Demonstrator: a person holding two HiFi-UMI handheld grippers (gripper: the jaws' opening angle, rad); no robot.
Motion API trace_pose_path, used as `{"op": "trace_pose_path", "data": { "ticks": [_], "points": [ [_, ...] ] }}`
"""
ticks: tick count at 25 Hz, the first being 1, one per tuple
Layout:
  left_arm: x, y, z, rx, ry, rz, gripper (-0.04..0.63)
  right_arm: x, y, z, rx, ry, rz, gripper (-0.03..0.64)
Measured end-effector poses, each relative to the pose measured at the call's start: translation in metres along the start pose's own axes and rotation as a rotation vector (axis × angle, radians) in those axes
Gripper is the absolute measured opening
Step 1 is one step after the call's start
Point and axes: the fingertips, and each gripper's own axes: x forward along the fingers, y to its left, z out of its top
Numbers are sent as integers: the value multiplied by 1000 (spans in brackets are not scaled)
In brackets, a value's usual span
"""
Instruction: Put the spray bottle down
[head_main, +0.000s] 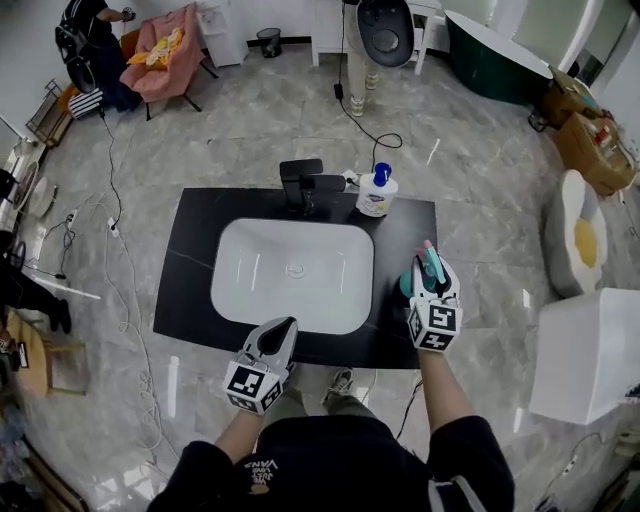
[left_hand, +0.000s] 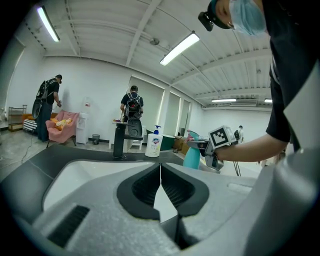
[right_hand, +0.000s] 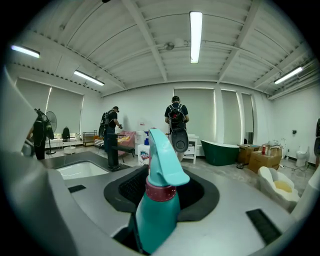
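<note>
The marble floor (head_main: 480, 190) surrounds the freestanding black countertop (head_main: 190, 260). We see open floor beyond its far edge and at both ends, crossed by loose cables (head_main: 110, 215) on the left. At the room's margins stand a dark green bathtub (head_main: 495, 60), a pink chair (head_main: 160, 50) and cardboard boxes (head_main: 585, 125). A white block (head_main: 590, 350) stands near the counter's right end.

The white basin (head_main: 293, 275) fills the middle of the counter. It leaves a narrow black strip along the near edge and a broader bare strip at the right end. A black faucet (head_main: 305, 185) rises at the far edge behind the basin, with a pump soap bottle (head_main: 376, 192) just beside it to the right. Both stand well apart from the grippers.

The teal spray bottle (right_hand: 155, 215) is upright over the right-hand strip, between the basin and the counter edge. It is clamped at its body between the jaws of the right gripper (head_main: 432, 272). We cannot tell whether its base touches the counter. The left gripper (left_hand: 160, 172) hangs at the near edge in front of the basin, its jaws pressed together with nothing between them.
</note>
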Motion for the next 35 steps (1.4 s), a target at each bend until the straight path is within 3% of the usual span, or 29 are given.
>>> {"op": "trace_pose_path", "data": {
  "ticks": [9, 26, 30, 35],
  "points": [
    [-5, 4, -5, -19, -4, 42, 20, 37, -8, 3, -25, -31, -10, 169],
    [3, 1, -5, -7, 14, 19, 20, 49, -17, -3, 21, -44, -15, 174],
    [5, 2, -2, -2, 10, 2, 20, 49, -15, -4, 22, -25, 6, 235],
    [7, 5, -1, -4, 8, -17, 20, 45, -15, -7, 27, -8, -1, 252]
  ]
}}
